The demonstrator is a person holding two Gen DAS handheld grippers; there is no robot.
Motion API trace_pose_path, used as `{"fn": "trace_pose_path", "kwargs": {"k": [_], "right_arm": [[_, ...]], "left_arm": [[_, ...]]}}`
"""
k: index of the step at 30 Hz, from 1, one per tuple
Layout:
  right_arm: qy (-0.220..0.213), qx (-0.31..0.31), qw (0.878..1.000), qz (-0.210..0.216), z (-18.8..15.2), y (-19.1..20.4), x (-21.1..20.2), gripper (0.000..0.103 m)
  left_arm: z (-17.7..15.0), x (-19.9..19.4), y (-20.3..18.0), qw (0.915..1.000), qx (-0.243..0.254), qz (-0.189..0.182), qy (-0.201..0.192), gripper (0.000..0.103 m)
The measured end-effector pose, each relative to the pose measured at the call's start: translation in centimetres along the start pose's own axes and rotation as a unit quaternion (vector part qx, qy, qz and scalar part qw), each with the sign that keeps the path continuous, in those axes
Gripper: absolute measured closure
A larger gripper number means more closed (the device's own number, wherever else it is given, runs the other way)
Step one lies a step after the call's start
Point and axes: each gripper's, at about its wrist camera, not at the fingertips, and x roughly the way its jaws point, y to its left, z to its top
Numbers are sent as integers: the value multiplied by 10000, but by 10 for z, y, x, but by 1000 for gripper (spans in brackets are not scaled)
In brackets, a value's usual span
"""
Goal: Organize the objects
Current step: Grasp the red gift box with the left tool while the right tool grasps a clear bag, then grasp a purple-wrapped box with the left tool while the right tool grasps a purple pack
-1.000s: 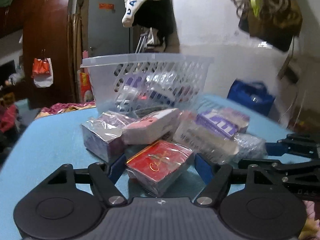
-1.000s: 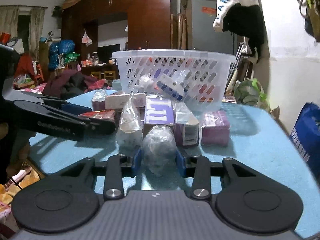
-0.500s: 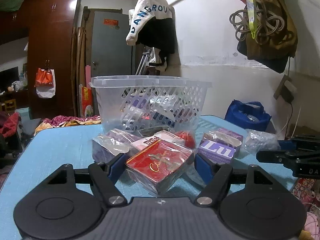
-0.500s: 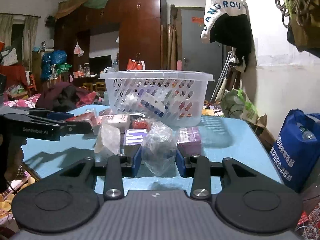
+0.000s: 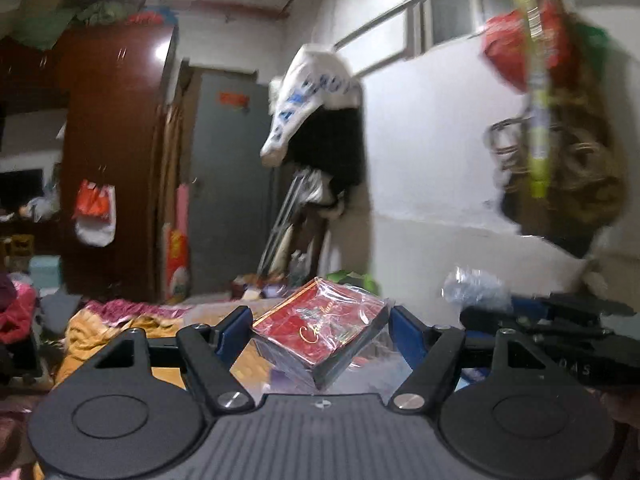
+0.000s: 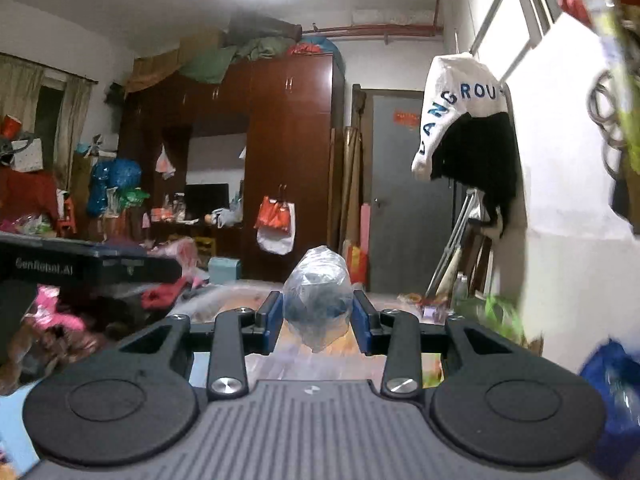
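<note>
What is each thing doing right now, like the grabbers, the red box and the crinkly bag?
Left gripper: shut on the box, lifted up.
Red box wrapped in clear plastic: clamped between the blue pads, tilted, off the table.
Right gripper: shut on the bag, lifted up.
Clear crinkly plastic bag with something dark inside: squeezed between the pads, hanging in the air.
White-and-black jacket: hanging on the wall rail.
Grey door: closed.

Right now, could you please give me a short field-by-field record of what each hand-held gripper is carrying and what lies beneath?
left hand-held gripper: shut on red box, plastic-wrapped, tilted
right hand-held gripper: shut on clear bag with dark contents
both loads: in the air
basket: rim faintly visible below right load, blurred
background: white hat hanging on wall
</note>
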Motion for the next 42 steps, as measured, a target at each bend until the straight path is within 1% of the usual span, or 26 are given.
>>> {"fn": "trace_pose_path", "kwargs": {"k": [1, 3, 6, 7, 8, 9, 10, 13, 14, 15, 16, 18, 19, 20, 21, 23, 25, 28, 31, 33, 34, 35, 38, 40, 41, 42], "right_arm": [[141, 33, 9999, 9, 8, -5, 19, 63], [359, 78, 9993, 75, 14, -10, 46, 63], [527, -209, 9983, -89, 10, -5, 70, 59], [599, -261, 9978, -148, 8, -4, 73, 42], [690, -261, 9971, -176, 6, -4, 75, 16], [676, -204, 9973, -191, 4, -5, 73, 8], [571, -114, 9981, -183, 1, -7, 65, 3], [287, 100, 9995, -57, -9, -15, 28, 0], [183, 157, 9997, -98, -16, -18, 14, 0], [204, 229, 9993, -194, -25, -23, 2, 0], [435, 293, 9983, -272, -38, -29, -4, 0], [1054, 379, 9930, -362, -63, -40, -7, 0], [1303, 437, 9898, -366, -78, -45, -9, 0], [1483, 496, 9871, -344, -88, -49, -12, 6], [1635, 605, 9841, -328, -98, -53, -15, 9], [1798, 779, 9803, -243, -110, -58, -18, 20], [1964, 750, 9775, -139, -117, -58, -16, 23], [2045, 804, 9754, 193, -119, -53, -5, 23], [1984, 739, 9771, 217, -119, -44, -4, 23], [2032, 763, 9760, 203, -120, -42, -4, 34], [2117, 764, 9742, 193, -121, -43, -2, 49], [2187, 730, 9729, 179, -122, -41, 0, 50], [2196, 428, 9746, 82, -121, -34, 0, 50], [2183, 358, 9752, 45, -122, -32, -1, 51], [2170, 366, 9755, 13, -122, -32, 0, 51], [2148, 392, 9759, -10, -122, -33, -1, 51]], "left_arm": [[7, 14, 4, 9999, -5, 30, 106, 25], [12, 36, 9, 9996, -12, 148, 225, 25], [9, 60, 14, 9991, 4, 136, 403, 24], [6, 67, 16, 9989, 12, 145, 446, 19], [3, 74, 17, 9984, 57, 184, 534, 14], [0, 77, 17, 9980, 100, 238, 581, 4], [-4, 74, 17, 9981, 115, 293, 528, 0], [-14, 41, 23, 9994, 101, 328, -18, 0], [-19, 25, 26, 9993, 13, 309, -227, 0], [-25, 13, 30, 9990, -90, 263, -344, 0], [-31, 6, 34, 9991, -179, 227, -315, 0], [-51, -1, 40, 9992, -254, 280, 151, 0], [-62, -3, 41, 9988, -268, 306, 289, 0], [-73, -4, 44, 9983, -236, 299, 451, 0], [-82, -2, 45, 9973, -216, 323, 623, 0], [-97, 6, 49, 9940, -223, 454, 970, 1], [-106, 9, 54, 9916, -272, 543, 1138, 2], [-114, 6, 60, 9907, -420, 532, 1182, 2], [-119, 6, 59, 9893, -448, 542, 1281, 3], [-123, 8, 58, 9880, -370, 597, 1374, 4], [-124, 8, 57, 9875, -367, 618, 1404, 5], [-124, 11, 58, 9867, -415, 613, 1444, 6], [-124, 19, 61, 9844, -551, 590, 1565, 14], [-126, 23, 63, 9809, -641, 597, 1738, 29], [-127, 22, 65, 9803, -687, 545, 1768, 31], [-127, 21, 65, 9809, -669, 528, 1751, 35]]}}
